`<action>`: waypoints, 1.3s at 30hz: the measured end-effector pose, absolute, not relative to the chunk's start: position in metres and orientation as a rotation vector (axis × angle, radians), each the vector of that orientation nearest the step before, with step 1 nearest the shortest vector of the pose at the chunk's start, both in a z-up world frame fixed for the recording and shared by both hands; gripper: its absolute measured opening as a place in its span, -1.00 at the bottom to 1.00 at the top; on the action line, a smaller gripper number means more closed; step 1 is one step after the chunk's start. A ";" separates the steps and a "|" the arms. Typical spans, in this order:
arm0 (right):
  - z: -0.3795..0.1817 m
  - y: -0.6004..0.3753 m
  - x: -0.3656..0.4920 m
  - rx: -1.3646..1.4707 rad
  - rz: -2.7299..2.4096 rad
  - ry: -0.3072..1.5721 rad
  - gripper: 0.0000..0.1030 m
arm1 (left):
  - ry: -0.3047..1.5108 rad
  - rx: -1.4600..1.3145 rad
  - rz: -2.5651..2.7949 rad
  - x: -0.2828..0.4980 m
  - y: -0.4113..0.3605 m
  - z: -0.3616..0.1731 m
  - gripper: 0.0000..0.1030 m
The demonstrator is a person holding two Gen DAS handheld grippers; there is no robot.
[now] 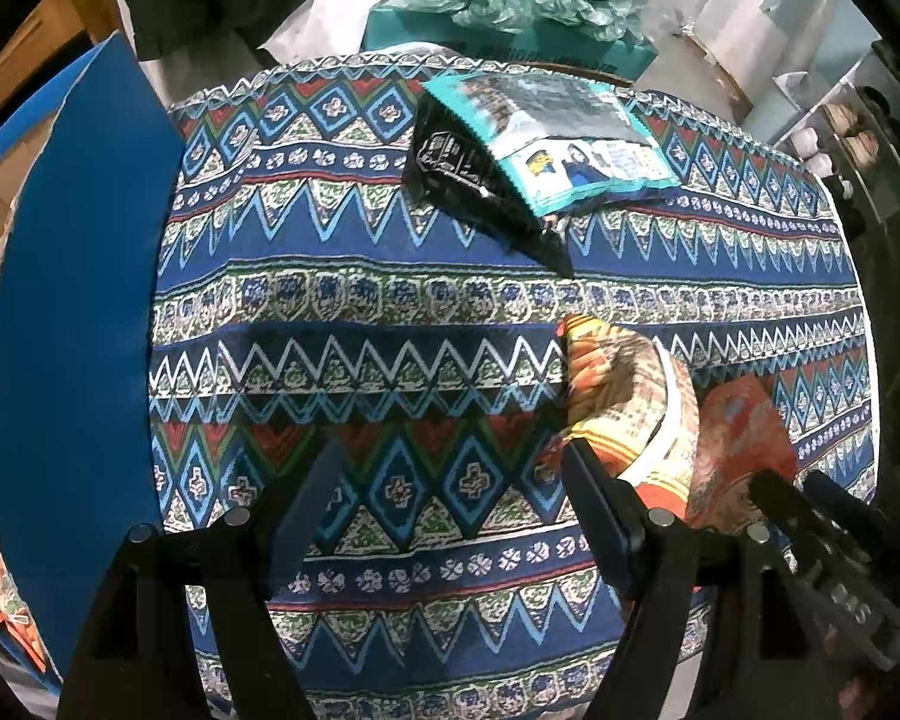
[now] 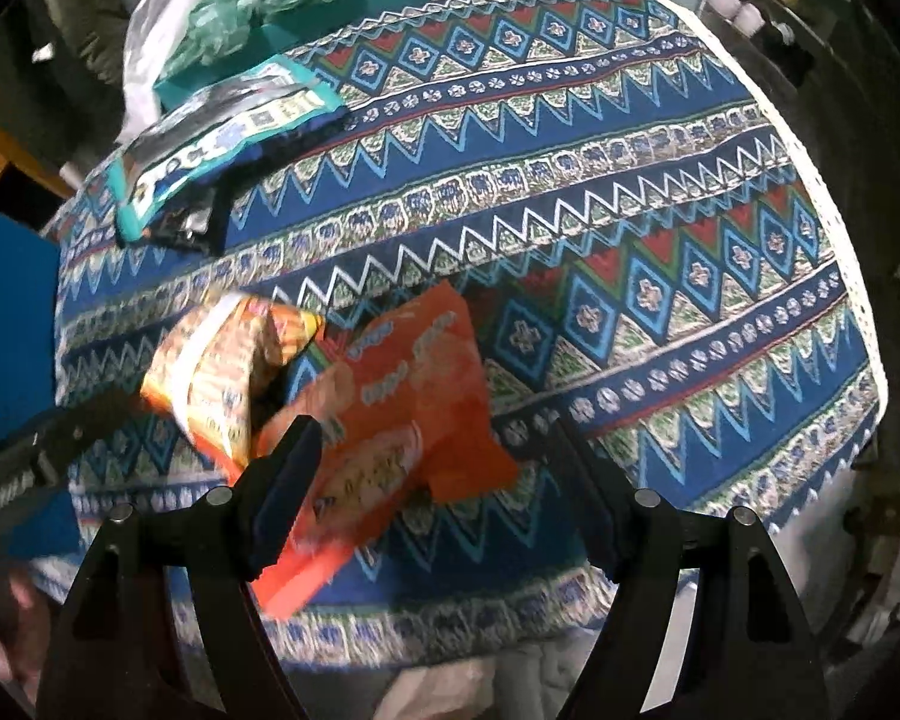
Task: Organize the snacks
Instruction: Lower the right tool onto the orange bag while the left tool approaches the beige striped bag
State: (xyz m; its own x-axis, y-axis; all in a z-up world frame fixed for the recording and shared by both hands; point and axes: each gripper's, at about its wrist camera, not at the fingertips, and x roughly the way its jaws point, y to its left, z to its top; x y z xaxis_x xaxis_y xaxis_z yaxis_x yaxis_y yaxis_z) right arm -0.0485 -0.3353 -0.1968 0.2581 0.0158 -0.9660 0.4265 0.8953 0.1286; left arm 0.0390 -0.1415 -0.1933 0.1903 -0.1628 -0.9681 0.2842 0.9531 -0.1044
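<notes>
On the far left, at about nine o'clock in my left view, a blue bin (image 1: 72,300) stands just beside the worktop (image 1: 390,312) with its patterned cloth. I think the snacks should go in there.

My left claw (image 1: 450,504) points down at bare cloth. Its jaws are apart and nothing is between them.

Up at one o'clock, well apart from it, a teal packet (image 1: 564,138) lies on top of a black packet (image 1: 480,180).

At three o'clock, just beside my left claw's right finger, is a yellow striped packet (image 1: 618,396). An orange packet (image 1: 744,450) comes next, further right.

My right claw (image 2: 438,480) has its jaws apart too. The orange packet (image 2: 402,408) lies partly between them, near the left finger, but I cannot see the pads pressing it. Its long side runs from seven o'clock to one o'clock. The yellow striped packet (image 2: 222,372) sits at ten o'clock.

My right claw is nearer the orange packet, so I guess it should grab that one.
</notes>
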 end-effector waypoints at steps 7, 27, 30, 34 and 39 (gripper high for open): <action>-0.196 -0.329 -0.066 0.300 -0.299 1.320 0.49 | 1.340 0.098 -0.316 0.036 -0.142 -0.190 0.51; -0.239 -0.376 -0.015 0.314 -0.429 1.351 0.49 | 1.350 0.129 -0.330 0.033 -0.154 -0.190 0.51; -0.236 -0.383 -0.009 0.320 -0.445 1.340 0.49 | 1.352 0.128 -0.331 0.034 -0.153 -0.191 0.51; -0.222 -0.388 -0.013 0.338 -0.458 1.316 0.49 | 1.356 0.113 -0.332 0.037 -0.153 -0.192 0.51; -0.208 -0.391 -0.021 0.441 -0.410 1.267 0.49 | 1.347 0.106 -0.341 0.037 -0.155 -0.189 0.51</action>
State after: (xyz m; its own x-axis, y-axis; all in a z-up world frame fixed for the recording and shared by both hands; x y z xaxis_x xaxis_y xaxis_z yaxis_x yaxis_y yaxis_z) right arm -0.0208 -0.3913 -0.2077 0.2490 -0.0519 -0.9671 0.5246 0.8466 0.0897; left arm 0.0371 -0.1548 -0.1889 0.1810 -0.1804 -0.9668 0.3010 0.9460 -0.1201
